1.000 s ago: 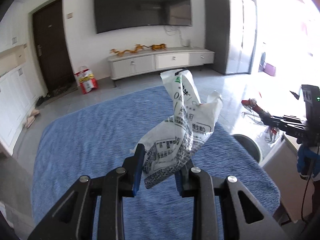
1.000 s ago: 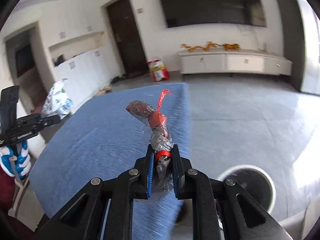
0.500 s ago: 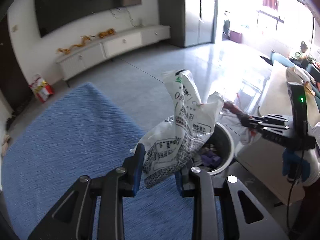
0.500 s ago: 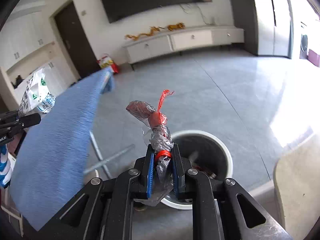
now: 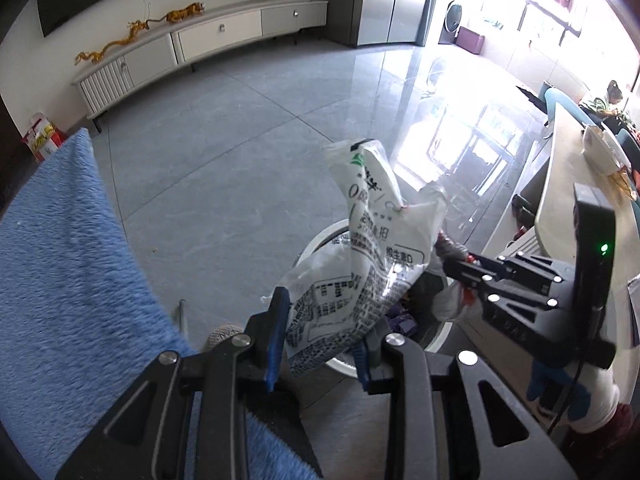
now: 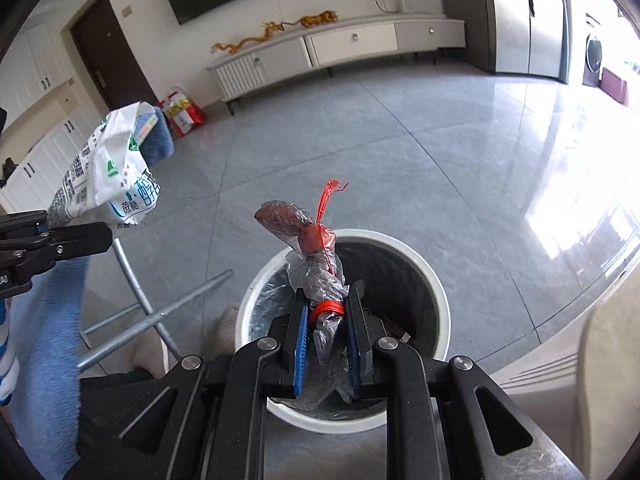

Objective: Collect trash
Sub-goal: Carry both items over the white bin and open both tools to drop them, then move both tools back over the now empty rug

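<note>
The round mouth of the white bin (image 6: 434, 292) is lying open to the air above it, though the twisted plastic wrapper (image 6: 320, 272) is hanging over its near rim and the right gripper (image 5: 464, 276) is crowding its far right side in the left wrist view. To the left, the blue cloth (image 5: 68, 264) and the crossed metal legs (image 6: 160, 312) under it are blocking the way, while the pale counter (image 5: 560, 200) is hemming in the right. Beyond the bin the grey floor (image 6: 400, 140) is stretching clear to the low white cabinet (image 6: 340, 48).

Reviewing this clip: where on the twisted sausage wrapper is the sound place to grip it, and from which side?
At its lower end, around the red tie band, coming from below. The sausage wrapper is narrow and bunched there, so the right tool pinches it across its width, leaving the bulky top free over the bin.
</note>
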Available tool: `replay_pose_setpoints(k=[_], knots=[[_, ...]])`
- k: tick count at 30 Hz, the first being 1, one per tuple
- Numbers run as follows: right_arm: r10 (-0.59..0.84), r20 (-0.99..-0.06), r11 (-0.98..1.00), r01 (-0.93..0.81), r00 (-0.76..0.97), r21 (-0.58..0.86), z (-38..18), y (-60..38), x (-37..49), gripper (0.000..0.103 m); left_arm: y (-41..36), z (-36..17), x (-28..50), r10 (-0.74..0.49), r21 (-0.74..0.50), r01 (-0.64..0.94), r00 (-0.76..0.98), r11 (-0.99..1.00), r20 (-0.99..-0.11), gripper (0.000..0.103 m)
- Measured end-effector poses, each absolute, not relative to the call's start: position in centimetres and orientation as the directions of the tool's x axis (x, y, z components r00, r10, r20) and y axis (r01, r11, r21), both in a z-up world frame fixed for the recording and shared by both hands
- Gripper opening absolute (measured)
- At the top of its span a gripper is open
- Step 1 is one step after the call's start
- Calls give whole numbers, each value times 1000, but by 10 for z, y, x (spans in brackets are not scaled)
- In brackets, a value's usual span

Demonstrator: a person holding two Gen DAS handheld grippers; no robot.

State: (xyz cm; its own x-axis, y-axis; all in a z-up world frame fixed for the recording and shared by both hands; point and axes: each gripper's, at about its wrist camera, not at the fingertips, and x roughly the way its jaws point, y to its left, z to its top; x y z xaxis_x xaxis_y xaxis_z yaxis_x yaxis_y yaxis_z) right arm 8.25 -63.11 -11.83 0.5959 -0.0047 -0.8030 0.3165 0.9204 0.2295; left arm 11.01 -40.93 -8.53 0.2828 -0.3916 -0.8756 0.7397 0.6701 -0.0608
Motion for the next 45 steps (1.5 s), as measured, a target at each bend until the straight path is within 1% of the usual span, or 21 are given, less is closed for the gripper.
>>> replay_pose_setpoints(k=[2,3,5,6,7,8,10,14,18,20,22,24,28,30,32,33,37,45], knots=[[-9,-811,915,332,585,229,-126,-634,89,18,-414,-91,114,-400,-96,732,253,675,-881,30],[-12,-815,913,338,579,227,-130,-635,92,23,-416,-94,117,-407,-117,726,238,678,-882,30],[-33,-829,913,354,558,203,-140,-635,97,42,-420,-97,123,-420,-148,720,215,678,-882,35],[-38,-832,913,357,554,196,-141,-636,99,45,-422,-98,127,-429,-165,718,202,677,-880,36],[-44,-837,915,358,546,185,-144,-635,101,46,-423,-98,128,-440,-186,714,188,675,-878,38],[-50,-841,916,361,538,176,-145,-635,102,46,-424,-98,129,-446,-196,711,182,675,-877,43],[-65,-847,918,365,527,156,-146,-633,102,49,-424,-97,129,-457,-207,708,181,675,-871,48],[-76,-843,915,373,533,154,-138,-625,93,49,-412,-87,123,-473,-211,708,193,674,-860,49],[-92,-821,915,373,563,153,-114,-614,89,50,-399,-67,113,-473,-167,695,274,699,-838,49],[-93,-802,922,356,590,155,-96,-603,90,53,-387,-56,109,-465,-138,681,324,719,-824,49],[-91,-781,932,329,618,152,-77,-590,92,56,-368,-40,105,-445,-94,651,399,753,-802,50],[-79,-758,945,291,648,151,-59,-574,94,57,-349,-27,100,-426,-61,622,459,781,-780,53],[-44,-706,971,196,707,135,-20,-528,99,65,-297,2,94,-363,9,533,589,846,-722,53],[-20,-682,981,147,731,128,-4,-505,101,68,-270,12,95,-332,27,487,633,873,-699,54],[7,-654,989,89,756,114,15,-477,103,75,-242,22,94,-288,47,430,679,902,-675,54],[18,-643,992,64,766,105,22,-463,104,76,-227,27,93,-264,57,399,700,915,-663,54],[61,-602,997,-19,796,76,48,-417,107,82,-177,45,87,-189,77,297,764,952,-617,62],[76,-554,997,-68,829,35,73,-350,108,94,-80,71,68,-69,72,126,846,989,-529,66]])
